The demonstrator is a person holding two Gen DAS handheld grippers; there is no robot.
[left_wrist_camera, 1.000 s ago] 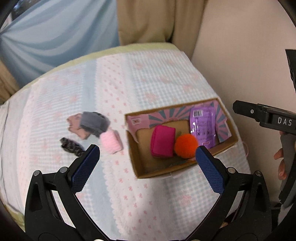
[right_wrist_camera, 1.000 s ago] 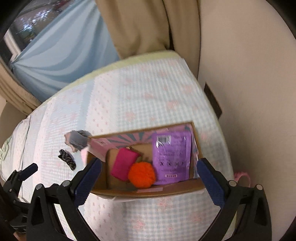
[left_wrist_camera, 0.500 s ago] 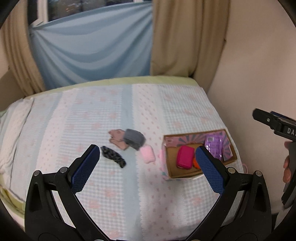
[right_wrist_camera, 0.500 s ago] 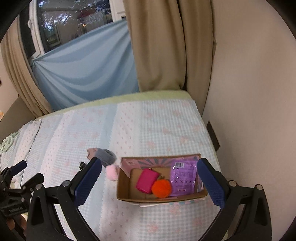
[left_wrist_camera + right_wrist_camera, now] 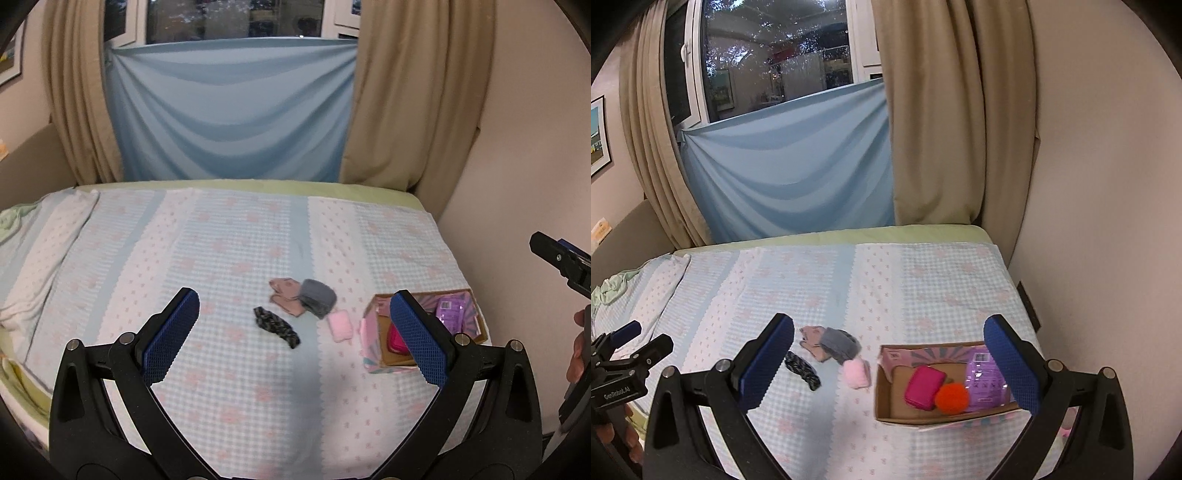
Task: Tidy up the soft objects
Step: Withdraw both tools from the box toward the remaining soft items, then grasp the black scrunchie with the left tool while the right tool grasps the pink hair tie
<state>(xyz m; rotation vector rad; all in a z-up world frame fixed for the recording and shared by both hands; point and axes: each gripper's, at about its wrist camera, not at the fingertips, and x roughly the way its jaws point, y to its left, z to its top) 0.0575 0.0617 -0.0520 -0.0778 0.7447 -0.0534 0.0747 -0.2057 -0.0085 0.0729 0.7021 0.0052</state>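
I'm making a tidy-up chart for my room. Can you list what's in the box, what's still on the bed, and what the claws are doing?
in the box: magenta pad, orange pom-pom, purple packet
on the bed: pink roll, grey roll, tan cloth, dark braided band
left claw: open, empty
right claw: open, empty
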